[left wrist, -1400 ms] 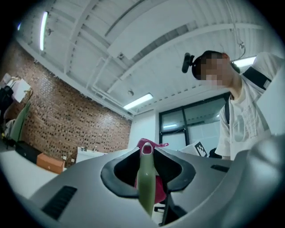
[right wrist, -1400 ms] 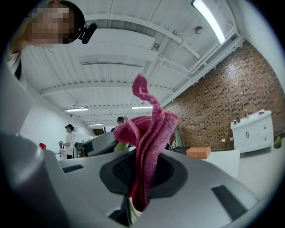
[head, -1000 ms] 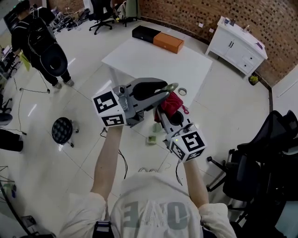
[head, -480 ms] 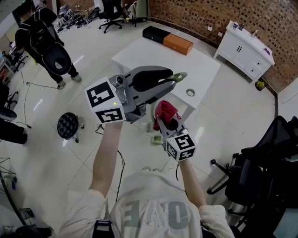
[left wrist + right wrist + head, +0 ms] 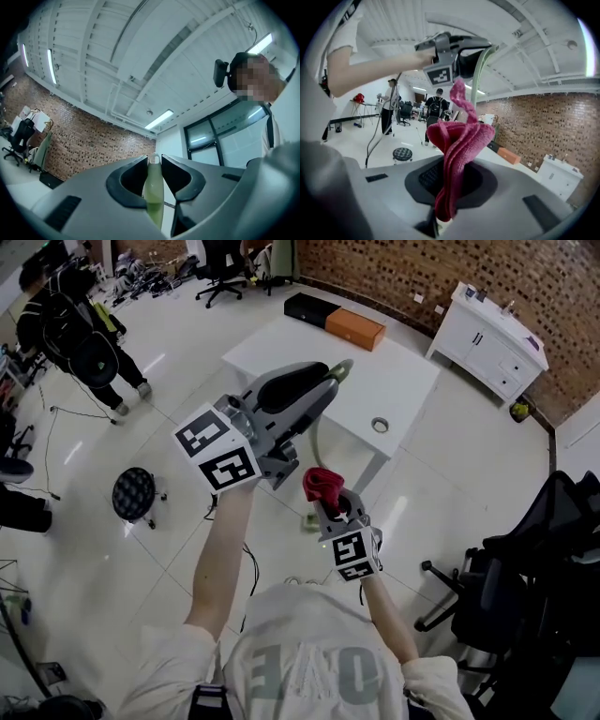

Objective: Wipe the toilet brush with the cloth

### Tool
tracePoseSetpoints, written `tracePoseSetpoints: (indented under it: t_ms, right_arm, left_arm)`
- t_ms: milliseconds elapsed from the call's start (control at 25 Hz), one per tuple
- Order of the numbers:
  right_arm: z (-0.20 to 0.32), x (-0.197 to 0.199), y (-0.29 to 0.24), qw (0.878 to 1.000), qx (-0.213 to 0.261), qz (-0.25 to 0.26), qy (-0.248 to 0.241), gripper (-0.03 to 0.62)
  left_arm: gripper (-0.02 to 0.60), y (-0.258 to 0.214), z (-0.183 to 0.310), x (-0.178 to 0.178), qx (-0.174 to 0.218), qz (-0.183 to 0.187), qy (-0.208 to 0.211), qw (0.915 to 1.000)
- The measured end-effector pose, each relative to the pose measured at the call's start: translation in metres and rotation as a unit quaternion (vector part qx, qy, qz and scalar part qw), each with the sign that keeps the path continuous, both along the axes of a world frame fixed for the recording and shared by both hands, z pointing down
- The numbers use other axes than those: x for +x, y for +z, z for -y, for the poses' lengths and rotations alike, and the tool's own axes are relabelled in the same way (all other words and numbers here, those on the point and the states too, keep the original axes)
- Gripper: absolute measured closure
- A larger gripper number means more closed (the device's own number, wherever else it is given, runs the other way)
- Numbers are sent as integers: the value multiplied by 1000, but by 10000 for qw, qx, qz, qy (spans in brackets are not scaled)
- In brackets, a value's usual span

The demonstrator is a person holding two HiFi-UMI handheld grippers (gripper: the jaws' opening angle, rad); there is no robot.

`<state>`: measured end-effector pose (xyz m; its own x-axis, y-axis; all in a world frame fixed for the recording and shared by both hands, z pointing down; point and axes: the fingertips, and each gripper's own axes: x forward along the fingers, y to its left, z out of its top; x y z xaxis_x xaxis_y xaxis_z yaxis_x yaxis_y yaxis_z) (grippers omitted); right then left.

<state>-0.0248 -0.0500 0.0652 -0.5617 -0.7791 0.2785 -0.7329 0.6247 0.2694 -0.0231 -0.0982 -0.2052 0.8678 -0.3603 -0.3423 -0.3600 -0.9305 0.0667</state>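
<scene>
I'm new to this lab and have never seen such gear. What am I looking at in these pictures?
There is no robot: a person holds a two-jaw gripper in each hand. The head view looks down from a camera on the person's head; the other two views come from cameras riding on the grippers, looking along their jaws. The left gripper is clamped on the pale green handle of the toilet brush. The right gripper pinches a red cloth. Below stands a white table bearing a small ring, perhaps a tape roll.
</scene>
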Motion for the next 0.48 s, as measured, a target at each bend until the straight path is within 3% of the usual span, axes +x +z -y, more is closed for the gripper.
tracePoseSetpoints:
  t_ms: [160,480]
  right_arm:
    - [14,-4,-5,9992,-92,105,388,562]
    - [10,-18,-94,9880,259,1494,306,562]
  left_arm:
    - [482,0,-6,7,13,38,66,10000]
    - [483,29,-5,11,-253,240,50,9994]
